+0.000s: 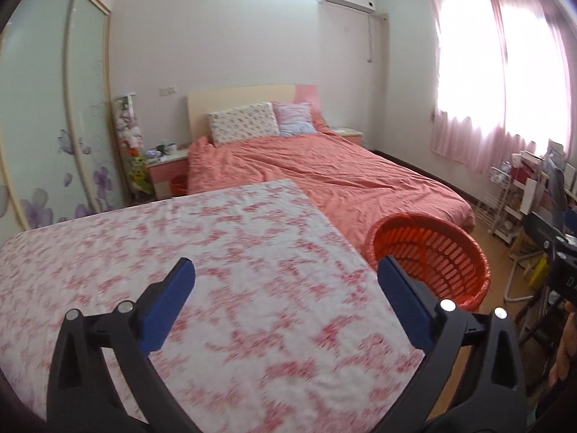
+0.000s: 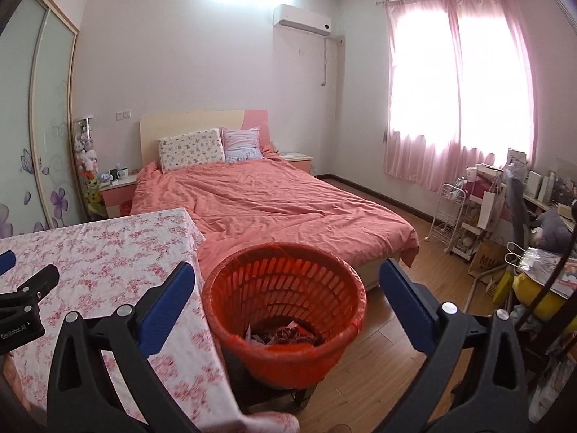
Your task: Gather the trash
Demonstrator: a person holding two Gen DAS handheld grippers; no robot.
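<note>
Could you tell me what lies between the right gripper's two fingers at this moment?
In the right wrist view, the open right gripper frames the red basket, with crumpled trash at its bottom. Nothing is held between the fingers.

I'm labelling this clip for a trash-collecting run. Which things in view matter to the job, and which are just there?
Part of the job:
- orange basket, lined with a bag
- scraps in it
- left gripper and right gripper, both open
- floral table

Just there:
- bed
- pillows
- curtains
- white rack
</note>
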